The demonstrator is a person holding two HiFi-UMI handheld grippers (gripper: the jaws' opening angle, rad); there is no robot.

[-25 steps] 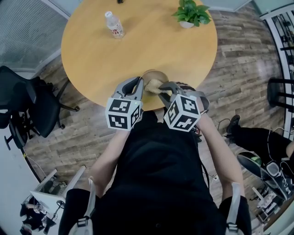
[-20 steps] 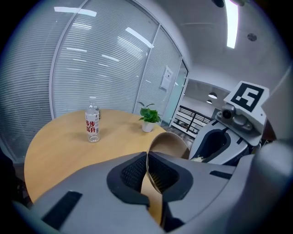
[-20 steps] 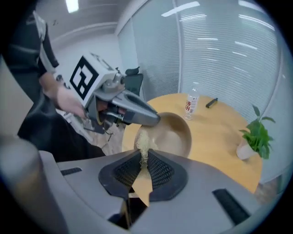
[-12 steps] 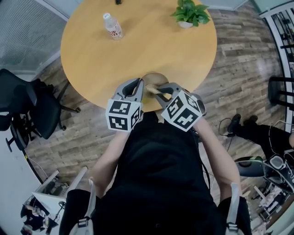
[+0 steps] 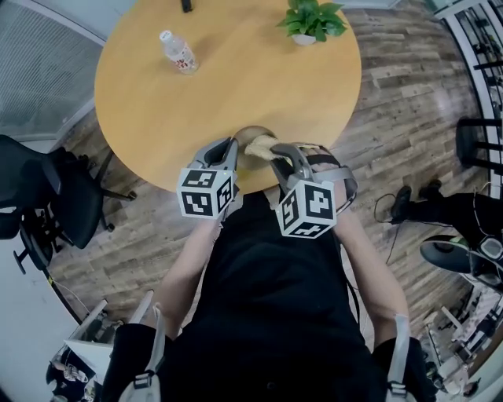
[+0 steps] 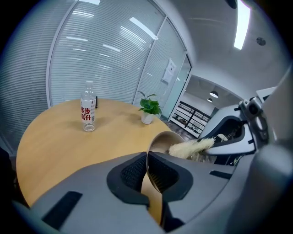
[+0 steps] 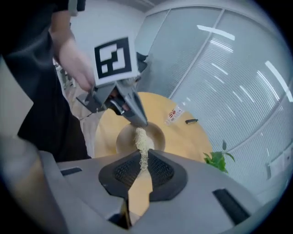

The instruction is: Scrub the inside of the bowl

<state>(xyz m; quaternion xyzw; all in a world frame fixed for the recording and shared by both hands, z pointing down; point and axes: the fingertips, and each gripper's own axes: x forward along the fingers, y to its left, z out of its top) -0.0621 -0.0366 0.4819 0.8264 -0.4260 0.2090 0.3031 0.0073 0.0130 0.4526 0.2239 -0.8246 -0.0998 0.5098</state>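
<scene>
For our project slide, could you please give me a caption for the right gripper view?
Right gripper holds a scrubber over the bowl, whose rim the left gripper clamps.

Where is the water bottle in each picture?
Head view: water bottle upper left, on the round table.
Left gripper view: left of centre, standing upright.
Right gripper view: small, just right of centre.
Shared landmark: the potted plant, on the same table in all three.

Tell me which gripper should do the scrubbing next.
Right. The right gripper grips the fibrous scrubber over the bowl; the left gripper is clamped on the bowl's rim, steadying it.
</scene>
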